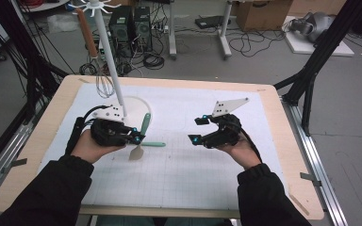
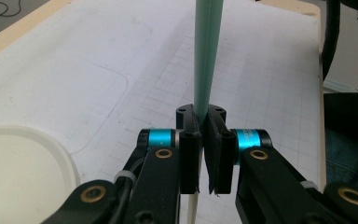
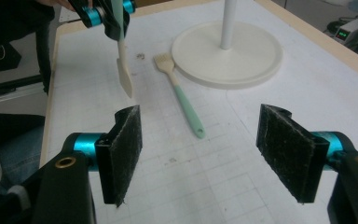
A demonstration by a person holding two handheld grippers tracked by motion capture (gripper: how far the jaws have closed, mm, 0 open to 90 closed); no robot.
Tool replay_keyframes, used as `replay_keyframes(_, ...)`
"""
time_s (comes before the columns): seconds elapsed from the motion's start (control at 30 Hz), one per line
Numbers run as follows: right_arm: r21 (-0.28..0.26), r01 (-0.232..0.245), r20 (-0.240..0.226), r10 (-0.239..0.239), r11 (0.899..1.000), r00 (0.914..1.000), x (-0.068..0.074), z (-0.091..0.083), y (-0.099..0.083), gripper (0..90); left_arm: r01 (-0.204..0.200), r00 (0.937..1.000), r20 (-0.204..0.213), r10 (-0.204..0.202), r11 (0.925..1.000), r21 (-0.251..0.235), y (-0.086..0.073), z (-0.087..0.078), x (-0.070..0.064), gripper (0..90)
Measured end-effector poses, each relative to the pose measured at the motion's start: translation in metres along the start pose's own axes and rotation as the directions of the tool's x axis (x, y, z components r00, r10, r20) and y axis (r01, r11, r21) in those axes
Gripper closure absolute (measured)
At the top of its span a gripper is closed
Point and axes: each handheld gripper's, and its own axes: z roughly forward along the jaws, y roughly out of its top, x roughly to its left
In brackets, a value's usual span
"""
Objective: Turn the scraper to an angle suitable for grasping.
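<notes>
High view: the left gripper [image 1: 133, 137] sits just in front of the stand base [image 1: 136, 106], clamped on a green-handled spatula [image 1: 137, 151] whose pale blade hangs toward the person. A second green-handled utensil, the brush [image 1: 145, 123], lies beside it, handle running away from the base. The right gripper [image 1: 199, 131] hovers well to the right of the base, jaws apart — the left is clearly the nearer one to the stand.

Left gripper view: its jaws are closed on the spatula's green handle [image 2: 206, 56], whose long axis runs straight out ahead.

Right gripper view: the brush [image 3: 181, 95] lies between the wide-open pads [image 3: 126, 140] and the base [image 3: 261, 51] — bristles touching or just beside its rim, handle pointing back toward this gripper.
</notes>
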Motion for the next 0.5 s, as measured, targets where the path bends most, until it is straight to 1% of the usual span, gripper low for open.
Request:
replay_keyframes(0.07,-0.003,-0.003,0.006,0.003,1.000,1.0000,-0.001,-0.002,-0.004,30.0,0.007,1.0000,0.001,-0.007,0.9999,-0.010,0.000,-0.001,0.000,84.3)
replay_keyframes(0.1,-0.003,-0.010,0.011,0.010,1.000,0.9999,-0.001,-0.003,-0.007,29.6,0.002,1.0000,-0.003,-0.002,1.0000,-0.004,0.000,-0.002,0.001,84.3)
replay_keyframes(0.17,-0.002,-0.023,0.016,0.023,1.000,0.9996,-0.002,-0.005,-0.011,28.9,0.012,0.9999,-0.005,-0.012,0.9998,-0.014,0.000,-0.003,0.001,84.3)
replay_keyframes(0.27,-0.012,-0.021,0.042,0.021,1.000,0.9989,-0.002,-0.009,-0.017,28.6,0.020,0.9997,-0.011,-0.020,0.9996,-0.022,0.000,-0.005,0.002,84.3)
replay_keyframes(0.37,-0.015,-0.028,0.051,0.029,0.999,0.9983,-0.003,-0.012,-0.024,27.7,0.020,0.9997,-0.016,-0.020,0.9996,-0.022,0.000,-0.008,0.003,84.3)
replay_keyframes(0.4,-0.018,-0.031,0.053,0.032,0.999,0.9981,-0.003,-0.013,-0.025,27.4,0.026,0.9995,-0.016,-0.026,0.9992,-0.029,0.000,-0.008,0.003,84.3)
replay_keyframes(0.5,-0.022,-0.040,0.063,0.042,0.999,0.9972,-0.004,-0.016,-0.031,26.4,0.023,0.9995,-0.020,-0.023,0.9993,-0.029,0.001,-0.010,0.003,84.3)
